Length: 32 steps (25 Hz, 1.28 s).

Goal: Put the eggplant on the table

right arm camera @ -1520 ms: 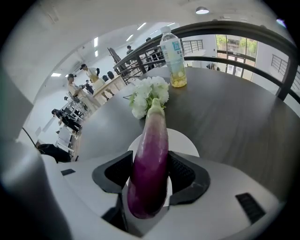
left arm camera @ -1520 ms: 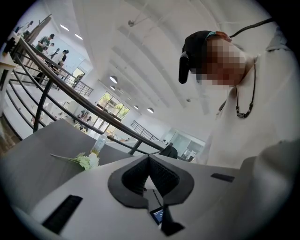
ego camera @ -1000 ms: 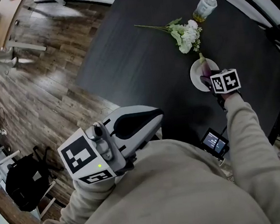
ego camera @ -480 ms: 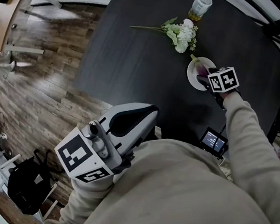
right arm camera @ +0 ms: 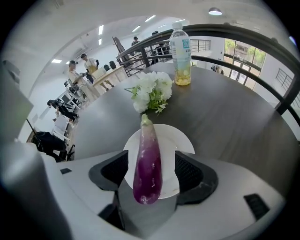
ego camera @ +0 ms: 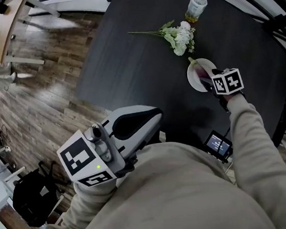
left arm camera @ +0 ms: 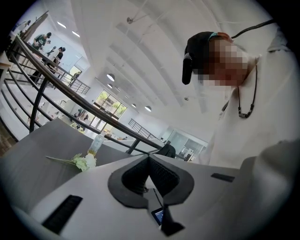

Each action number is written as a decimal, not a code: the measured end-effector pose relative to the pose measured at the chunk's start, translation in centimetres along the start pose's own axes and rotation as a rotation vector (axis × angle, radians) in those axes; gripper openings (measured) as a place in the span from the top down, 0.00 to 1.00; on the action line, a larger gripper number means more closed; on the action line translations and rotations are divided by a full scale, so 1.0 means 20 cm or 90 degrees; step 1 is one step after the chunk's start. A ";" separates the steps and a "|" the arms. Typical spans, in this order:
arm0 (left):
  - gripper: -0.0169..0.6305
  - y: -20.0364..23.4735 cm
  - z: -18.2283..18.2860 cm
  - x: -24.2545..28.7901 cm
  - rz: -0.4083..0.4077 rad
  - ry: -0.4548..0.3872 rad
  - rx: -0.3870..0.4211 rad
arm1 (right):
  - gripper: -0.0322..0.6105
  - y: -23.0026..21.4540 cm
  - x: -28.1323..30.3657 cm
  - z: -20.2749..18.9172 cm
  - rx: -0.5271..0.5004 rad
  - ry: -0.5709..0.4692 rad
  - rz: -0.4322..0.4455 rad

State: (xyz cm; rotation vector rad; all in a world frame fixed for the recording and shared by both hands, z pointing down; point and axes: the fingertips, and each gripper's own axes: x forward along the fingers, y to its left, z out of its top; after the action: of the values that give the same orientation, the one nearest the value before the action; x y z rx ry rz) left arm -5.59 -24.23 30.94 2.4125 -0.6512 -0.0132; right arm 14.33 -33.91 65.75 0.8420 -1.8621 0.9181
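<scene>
- We find the right gripper [right arm camera: 151, 174] tipped steeply down over the dark table [ego camera: 137, 66], at the end of a beige sleeve [ego camera: 247, 130], with its marker cube facing up in the head view
- Its jaws stand wide apart and have just been opening; the eggplant [right arm camera: 147, 159] lies between them, and we see a gap between each black pad and the purple skin, so nothing is gripped
- The eggplant rests lengthwise on a white plate [right arm camera: 183, 140] that sits on the table; its pale, green-tipped stem end reaches over the plate's far rim, and its thick purple end lies toward the gripper
- Just beyond the stem end we see a bunch of white flowers [right arm camera: 151, 91] lying on the table, and further back a clear plastic bottle [right arm camera: 181, 44] stands upright with yellowish liquid at the bottom
- The left gripper [left arm camera: 149, 158] is held close to the person's chest, well apart from the plate, pointing roughly level across the table
- Its two pads meet at their tips, with nothing between them that we can make out
- In the head view a small lit screen [ego camera: 218, 145] shows at the table's near edge beside the right forearm, and a wooden floor [ego camera: 43, 92] spreads to the left of the table
</scene>
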 end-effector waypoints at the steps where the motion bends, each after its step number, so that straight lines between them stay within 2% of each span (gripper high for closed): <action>1: 0.97 -0.01 0.00 0.01 -0.005 0.002 0.003 | 0.49 0.00 -0.02 0.00 0.004 -0.005 -0.001; 9: 0.97 -0.07 0.03 0.06 -0.053 0.019 0.032 | 0.49 0.00 -0.23 0.02 0.037 -0.076 0.004; 11: 0.97 -0.09 0.04 0.08 -0.065 0.024 0.038 | 0.49 0.03 -0.35 0.06 0.043 -0.115 0.008; 13: 0.97 -0.12 0.06 0.09 -0.081 0.029 0.046 | 0.49 0.12 -0.51 0.13 0.053 -0.169 0.044; 14: 0.97 -0.14 0.07 0.11 -0.092 0.032 0.051 | 0.52 0.18 -0.60 0.17 0.056 -0.201 0.072; 17: 0.97 -0.19 0.11 0.16 -0.139 0.041 0.076 | 0.68 0.34 -0.91 0.30 0.051 -0.308 0.147; 19: 0.97 -0.23 0.14 0.22 -0.170 0.045 0.098 | 0.81 0.41 -1.15 0.37 0.038 -0.388 0.168; 20: 0.97 -0.25 0.16 0.25 -0.184 0.045 0.108 | 0.84 0.44 -1.26 0.40 0.030 -0.426 0.174; 23: 0.97 -0.30 0.21 0.32 -0.221 0.043 0.130 | 0.88 0.53 -1.55 0.42 0.006 -0.508 0.176; 28: 0.97 -0.39 0.25 0.43 -0.278 0.042 0.151 | 0.91 0.67 -1.86 0.37 0.006 -0.588 0.158; 32: 0.97 -0.49 0.27 0.49 -0.332 0.044 0.167 | 0.93 0.74 -2.07 0.32 0.011 -0.658 0.102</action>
State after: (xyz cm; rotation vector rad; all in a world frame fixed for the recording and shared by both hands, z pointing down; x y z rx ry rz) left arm 6.62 -25.20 22.26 2.7564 0.0254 -0.0646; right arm 15.75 -24.23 22.51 1.3437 -2.8248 0.6138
